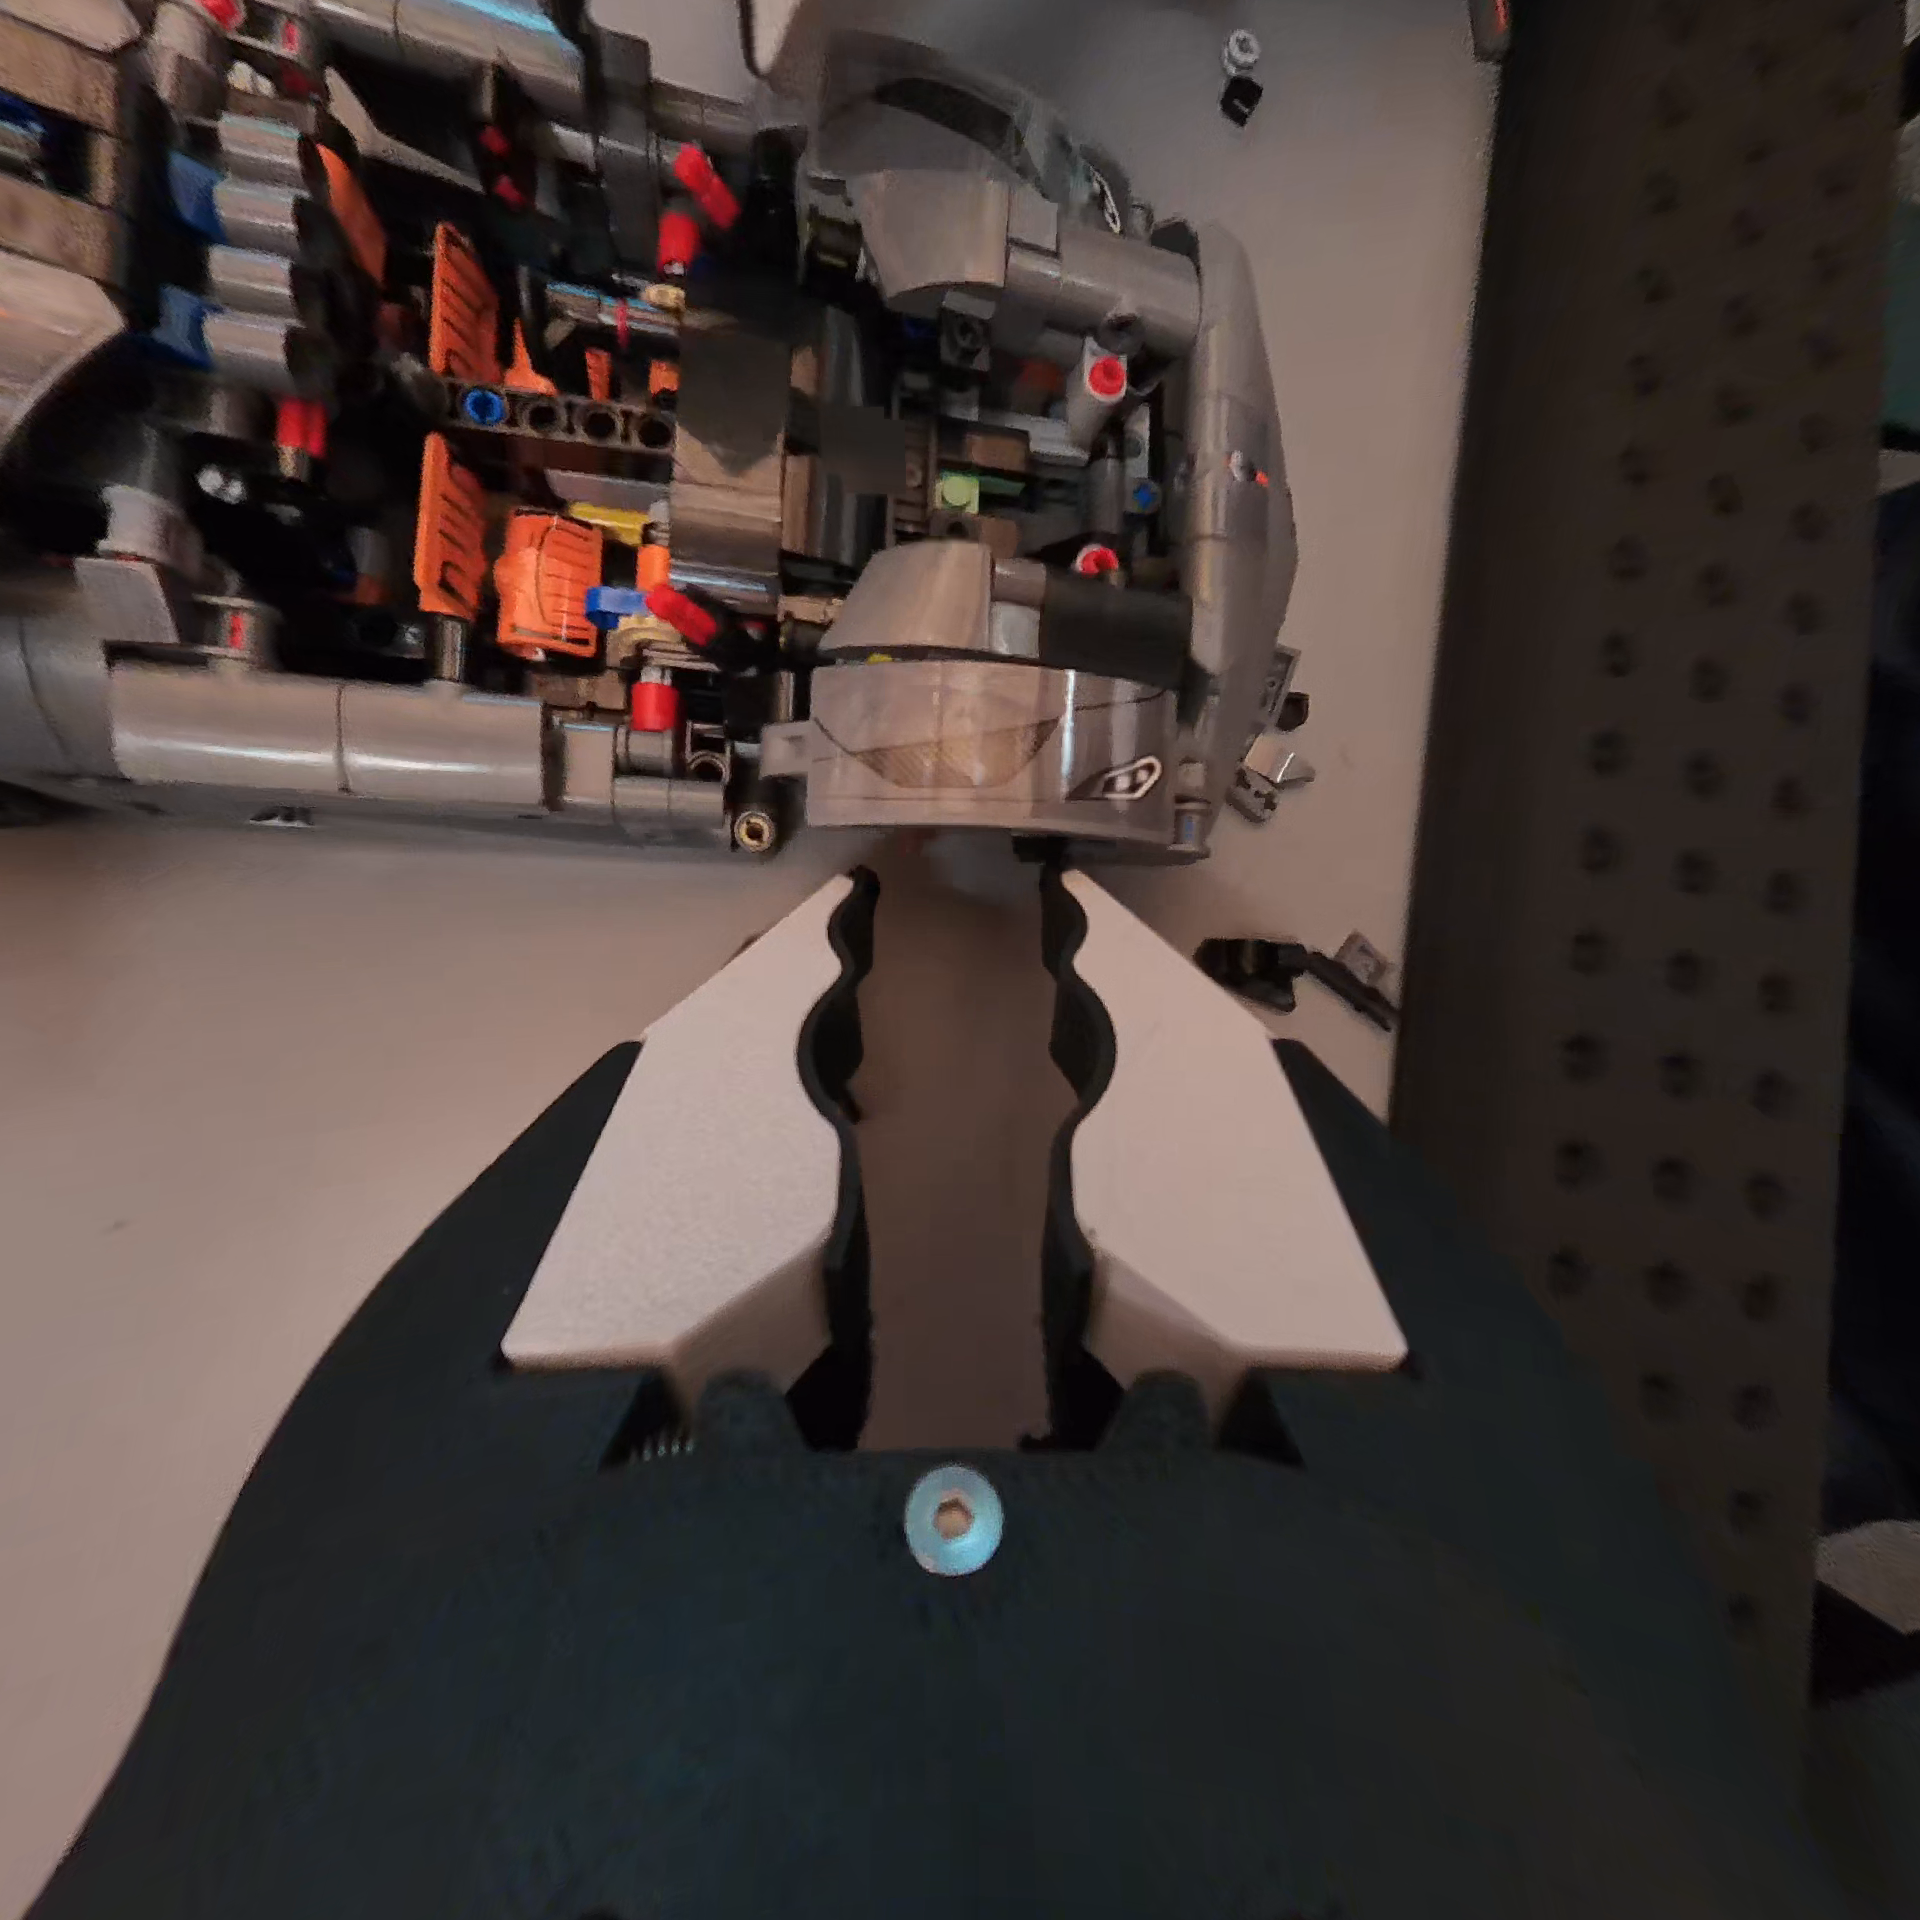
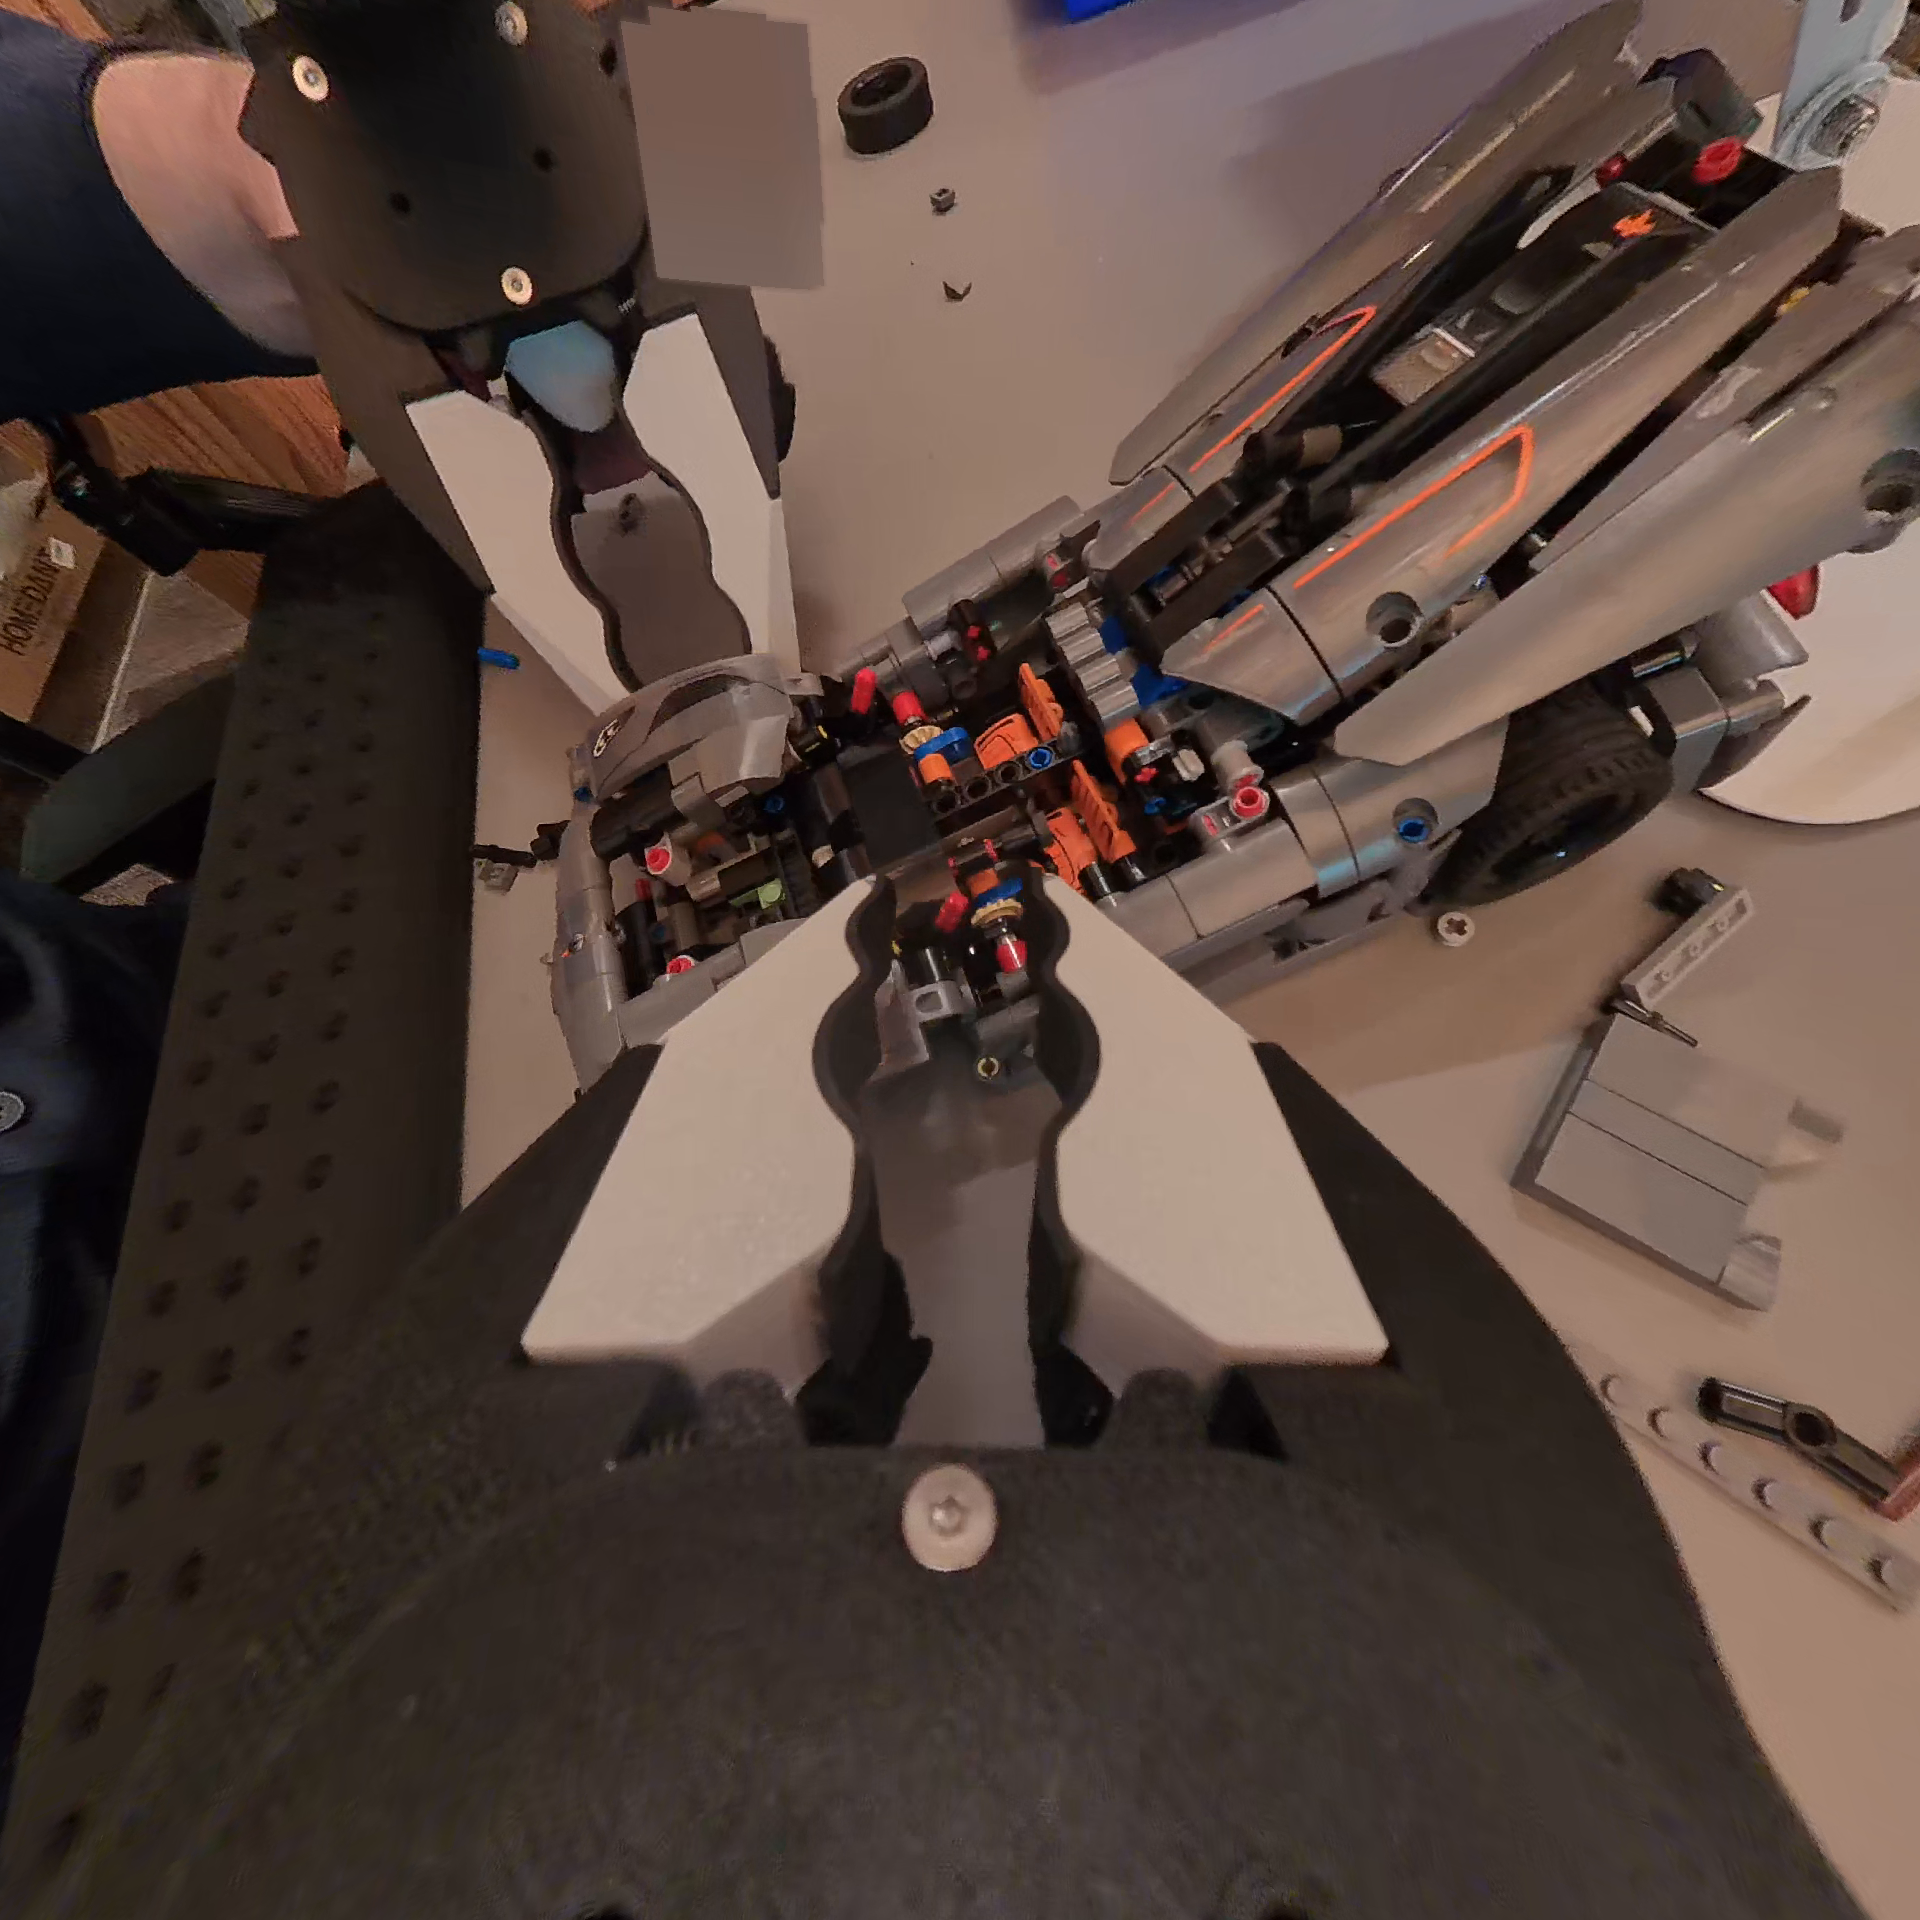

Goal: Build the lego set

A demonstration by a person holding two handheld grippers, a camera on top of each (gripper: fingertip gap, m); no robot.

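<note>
your left gripper (image 1: pixel 956 883) parted at grey brick-built lego car (image 1: pixel 644 436) nose, your right gripper (image 2: pixel 961 894) parted over its open middle, both grasping nothing

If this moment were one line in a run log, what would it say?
left gripper: open, at car model front | right gripper: open, over exposed middle | loose wheel, grey panel: on table

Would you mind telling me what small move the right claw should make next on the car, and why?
Probably ease the right claw down into the car's open middle bay. Its jaws stand open and empty, tips already above the red and black pins there, while the left claw, also open, sits at the grey front end, seemingly steadying it.
</note>
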